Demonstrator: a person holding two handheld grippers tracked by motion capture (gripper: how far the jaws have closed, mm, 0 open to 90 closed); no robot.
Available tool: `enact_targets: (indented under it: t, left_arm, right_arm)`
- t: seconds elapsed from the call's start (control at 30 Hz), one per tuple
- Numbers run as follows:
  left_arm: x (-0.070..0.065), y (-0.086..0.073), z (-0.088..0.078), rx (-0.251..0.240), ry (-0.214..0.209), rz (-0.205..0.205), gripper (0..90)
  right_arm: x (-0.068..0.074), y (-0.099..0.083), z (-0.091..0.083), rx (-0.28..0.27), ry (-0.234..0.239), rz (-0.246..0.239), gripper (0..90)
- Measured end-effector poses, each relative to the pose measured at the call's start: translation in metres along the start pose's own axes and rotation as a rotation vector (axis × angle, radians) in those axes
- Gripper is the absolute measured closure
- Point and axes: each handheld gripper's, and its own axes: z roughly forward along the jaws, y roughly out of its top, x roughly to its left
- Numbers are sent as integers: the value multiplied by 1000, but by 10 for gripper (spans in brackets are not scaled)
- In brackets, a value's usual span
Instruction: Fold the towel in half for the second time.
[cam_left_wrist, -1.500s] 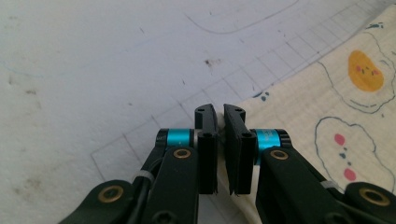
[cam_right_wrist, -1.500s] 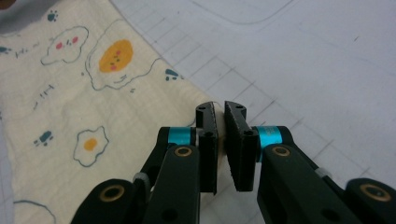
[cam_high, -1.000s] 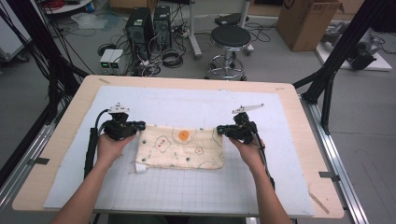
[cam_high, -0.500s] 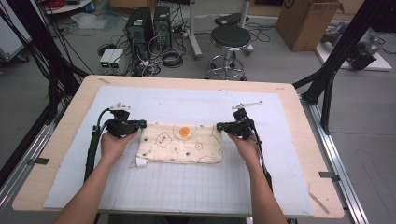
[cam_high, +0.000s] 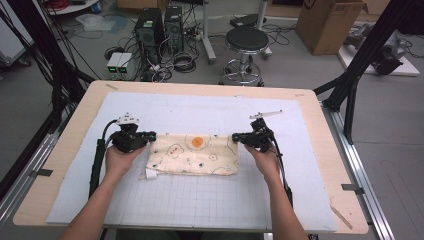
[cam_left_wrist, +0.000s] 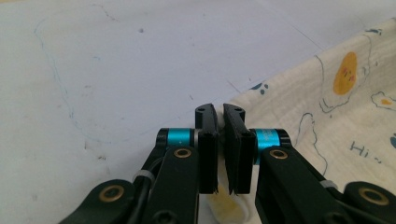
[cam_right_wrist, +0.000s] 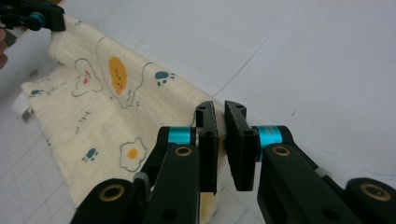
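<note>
Cream cloth (cam_high: 194, 154) printed with eggs and paw marks lies flat across the middle of the white surface (cam_high: 210, 200). We reach in from the near edge with both forearms stretched forward, hands low and level. Our left claw (cam_high: 149, 135) pinches the cloth's far left corner, jaws nearly together on the fabric. Our right claw (cam_high: 236, 136) pinches the far right corner the same way, with the cloth's top edge running straight between the two.
</note>
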Motion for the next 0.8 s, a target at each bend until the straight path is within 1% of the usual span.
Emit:
enact_targets:
  t: [0.1, 0.17, 0.2, 0.3, 0.37, 0.57, 0.6, 0.63, 0.7, 0.8]
  left_arm:
    - [0, -4, -2, -13, -13, -11, 840]
    - [-1, -5, -4, -7, -17, 2, 840]
    - [-2, -5, -5, -11, -21, 1, 840]
    - [-4, -5, -9, -14, -27, 17, 840]
    - [-5, -6, -10, -18, -29, 23, 840]
    - [-6, -13, -15, -27, -51, 18, 840]
    - [-7, -14, -16, -28, -58, 11, 839]
    - [-7, -16, -16, -25, -56, 12, 839]
    - [-7, -17, -17, -21, -58, 18, 838]
    - [-8, -18, -19, -20, -64, 27, 839]
  right_arm:
    - [5, -1, -2, -5, 2, -20, 839]
    - [7, -2, -3, 1, 0, -30, 840]
    - [7, -3, -4, -2, 4, -25, 840]
    - [8, -7, -8, -23, 13, -15, 840]
    - [9, -10, -9, -22, 13, -18, 839]
    - [14, -17, -14, -37, 29, -22, 840]
    - [14, -18, -14, -40, 31, -31, 839]
    - [15, -19, -15, -41, 34, -33, 840]
    - [17, -20, -15, -34, 41, -36, 839]
    - [20, -22, -16, -35, 42, -52, 839]
